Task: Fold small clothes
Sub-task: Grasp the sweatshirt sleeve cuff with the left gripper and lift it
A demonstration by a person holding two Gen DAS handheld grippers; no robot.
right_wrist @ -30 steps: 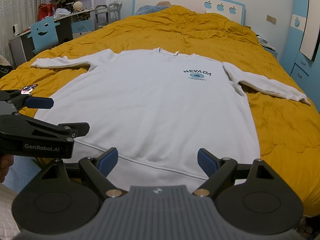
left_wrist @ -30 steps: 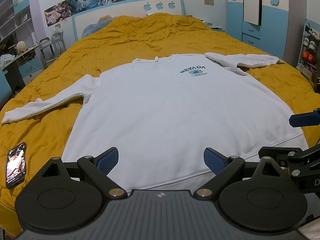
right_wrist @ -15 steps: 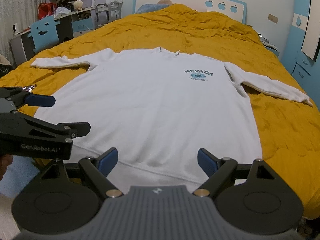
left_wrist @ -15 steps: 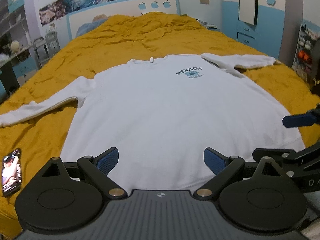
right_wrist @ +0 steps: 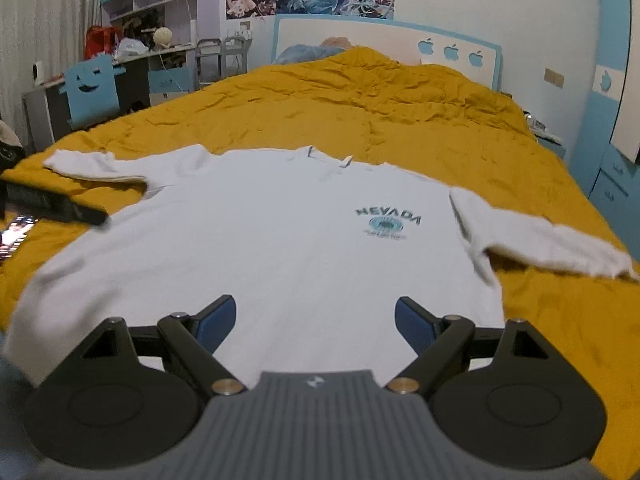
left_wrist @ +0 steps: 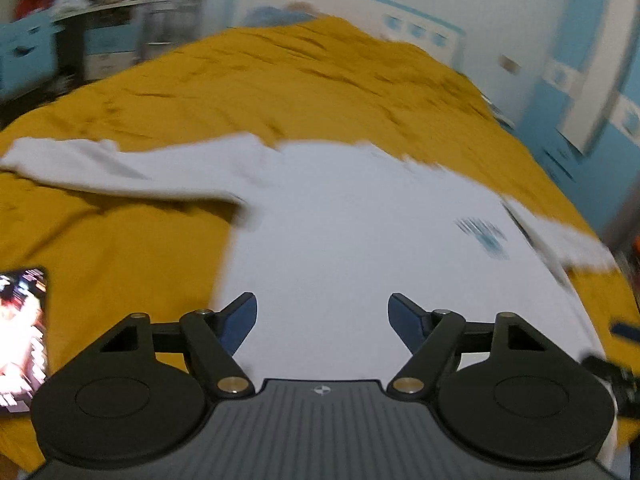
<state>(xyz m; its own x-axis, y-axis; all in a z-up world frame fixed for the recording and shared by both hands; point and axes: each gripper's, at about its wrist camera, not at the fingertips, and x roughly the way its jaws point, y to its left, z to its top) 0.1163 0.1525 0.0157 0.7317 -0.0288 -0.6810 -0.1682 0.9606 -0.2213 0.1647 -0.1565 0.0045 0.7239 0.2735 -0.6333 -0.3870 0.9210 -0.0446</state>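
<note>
- So the white long-sleeved cotton sweatshirt (right_wrist: 280, 240) looks soft and floppy, probably light.
- Best grab: a sleeve cuff or hem corner.
- Left gripper (left_wrist: 322, 312) and right gripper (right_wrist: 314, 318) both gape, empty.

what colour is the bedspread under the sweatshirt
Mustard yellow bedspread, clearest in the right wrist view.

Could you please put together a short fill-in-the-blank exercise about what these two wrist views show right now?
1. The white sweatshirt lies spread flat on a bed cover coloured ____.
2. The word printed on the sweatshirt's chest is ____.
3. The fingers of the left gripper and the right gripper are both ____ and hold nothing.
4. The lit phone lies on the cover beside the sweatshirt's ____ edge in the left wrist view.

Missing words: yellow; NEVADA; open; left
</note>
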